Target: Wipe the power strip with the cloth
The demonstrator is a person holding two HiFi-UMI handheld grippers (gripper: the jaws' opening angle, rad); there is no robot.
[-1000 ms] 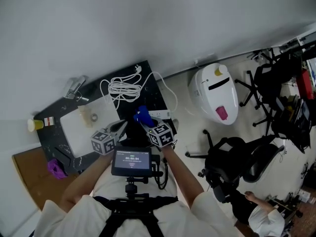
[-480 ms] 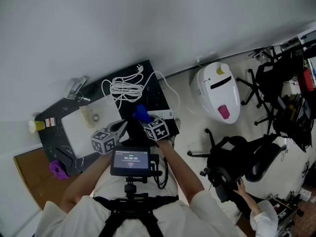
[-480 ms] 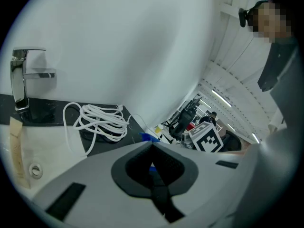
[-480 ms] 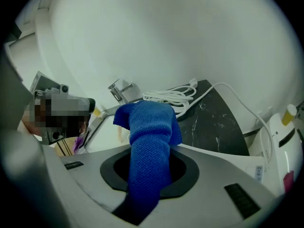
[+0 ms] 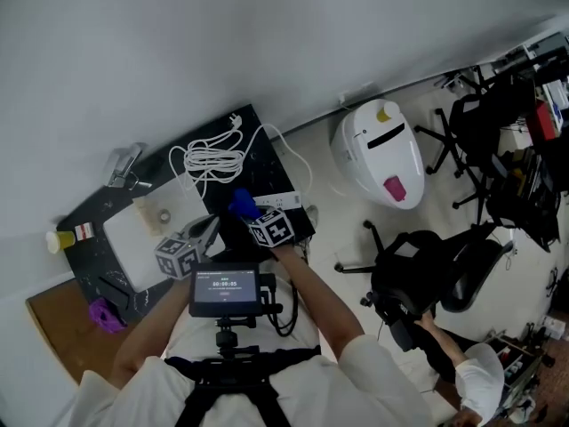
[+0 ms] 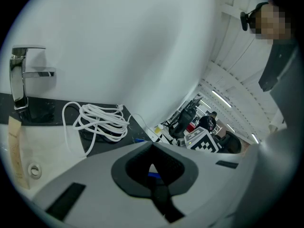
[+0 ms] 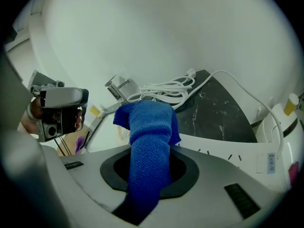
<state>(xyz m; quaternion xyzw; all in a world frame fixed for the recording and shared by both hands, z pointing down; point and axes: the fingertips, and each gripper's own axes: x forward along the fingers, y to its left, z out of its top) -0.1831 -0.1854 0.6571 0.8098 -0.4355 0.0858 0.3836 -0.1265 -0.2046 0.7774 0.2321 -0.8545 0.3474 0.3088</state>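
White plastic power strip [image 5: 286,200] lies on the black marbled counter [image 7: 218,113], just beyond our right gripper [image 7: 148,175], whose jaws are pressed tight on the blue knitted cloth [image 7: 151,122]. Our left gripper [image 6: 154,184] is closed on nothing. We judge that most of the wiping remains to be done.

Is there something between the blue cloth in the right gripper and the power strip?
Nothing visible. The right gripper holds the cloth just in front of the white power strip; the coiled cable lies beyond the strip.
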